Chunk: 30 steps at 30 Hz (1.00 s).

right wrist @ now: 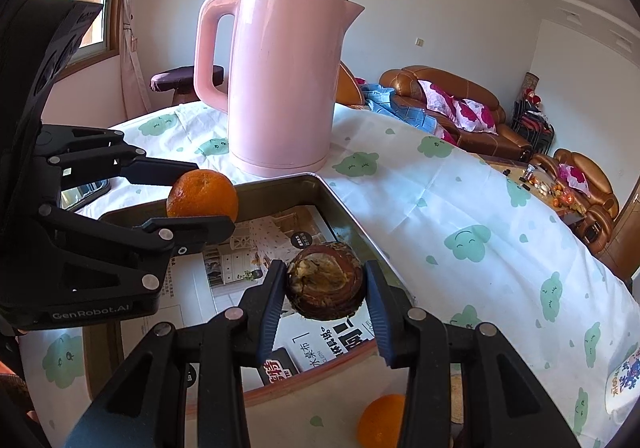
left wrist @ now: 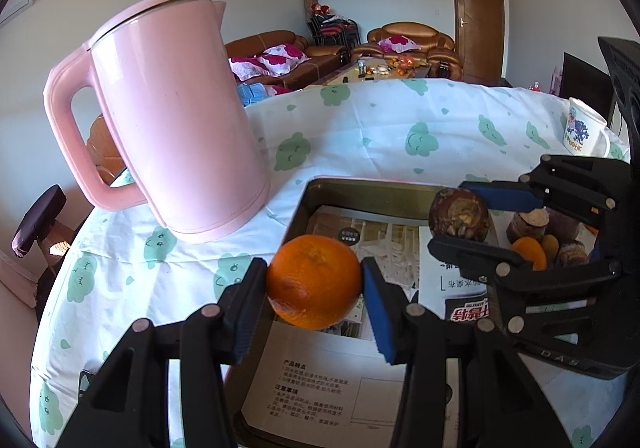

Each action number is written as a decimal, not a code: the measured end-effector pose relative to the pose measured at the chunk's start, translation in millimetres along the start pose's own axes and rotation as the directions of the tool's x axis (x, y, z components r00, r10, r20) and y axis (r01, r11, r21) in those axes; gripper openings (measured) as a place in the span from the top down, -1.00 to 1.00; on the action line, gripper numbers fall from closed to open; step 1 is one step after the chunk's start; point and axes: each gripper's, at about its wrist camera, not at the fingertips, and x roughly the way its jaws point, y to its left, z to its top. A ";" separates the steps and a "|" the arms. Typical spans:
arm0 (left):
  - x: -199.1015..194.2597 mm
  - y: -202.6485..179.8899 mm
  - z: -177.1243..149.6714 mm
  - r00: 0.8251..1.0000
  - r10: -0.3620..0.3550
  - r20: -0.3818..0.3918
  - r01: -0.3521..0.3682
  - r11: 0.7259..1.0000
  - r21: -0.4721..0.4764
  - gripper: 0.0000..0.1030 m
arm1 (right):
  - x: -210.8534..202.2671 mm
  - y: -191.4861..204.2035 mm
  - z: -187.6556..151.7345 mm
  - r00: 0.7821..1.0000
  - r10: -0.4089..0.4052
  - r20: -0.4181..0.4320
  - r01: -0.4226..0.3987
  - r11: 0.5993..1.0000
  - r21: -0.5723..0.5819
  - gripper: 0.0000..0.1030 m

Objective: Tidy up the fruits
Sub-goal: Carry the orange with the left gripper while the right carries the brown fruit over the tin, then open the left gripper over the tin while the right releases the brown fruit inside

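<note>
Two grippers are loaded, one fruit each. Your left gripper (left wrist: 314, 282) is clamped on an orange (left wrist: 314, 282), pads pressing both sides, and holds it over the near-left corner of the metal tray (left wrist: 360, 187). From the right wrist view that orange (right wrist: 202, 193) sits at the tray's far-left edge, between the left gripper's fingers. Your right gripper (right wrist: 325, 280) is clamped on a brown, rough-skinned round fruit (right wrist: 325, 280), cut or scarred face toward the camera; in the left wrist view it (left wrist: 458, 217) hangs over the tray's right side. Can't tell whether either fruit touches the tray floor. The tray is lined with printed paper (left wrist: 312, 384) and otherwise holds nothing you can see. It sits on the desk, on a white cloth with green cloud prints (left wrist: 400, 127). A pink kettle (left wrist: 172, 119) stands just beyond the tray's far-left corner, upright, lid on, handle away from the tray. Right of the tray, past the right gripper, there's a small pile (left wrist: 548, 244): more brown pieces and one orange-coloured one. Another orange (right wrist: 380, 422) lies on the desk below the right gripper, partly hidden. A white printed cup (left wrist: 582, 127) stands at the desk's far right.
</note>
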 end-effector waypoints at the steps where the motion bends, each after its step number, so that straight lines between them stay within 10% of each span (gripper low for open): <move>1: 0.9 0.5 -0.3 1.000 -0.002 -0.003 0.002 1.000 -0.001 0.04 | 1.1 0.6 0.4 1.000 0.001 -0.003 -0.001 1.000 -0.001 0.19; 30: 17.6 -4.5 -5.1 0.998 -0.007 -0.065 0.009 1.000 0.027 0.04 | 24.8 5.1 -6.4 0.996 -0.002 -0.085 0.002 1.000 -0.004 0.19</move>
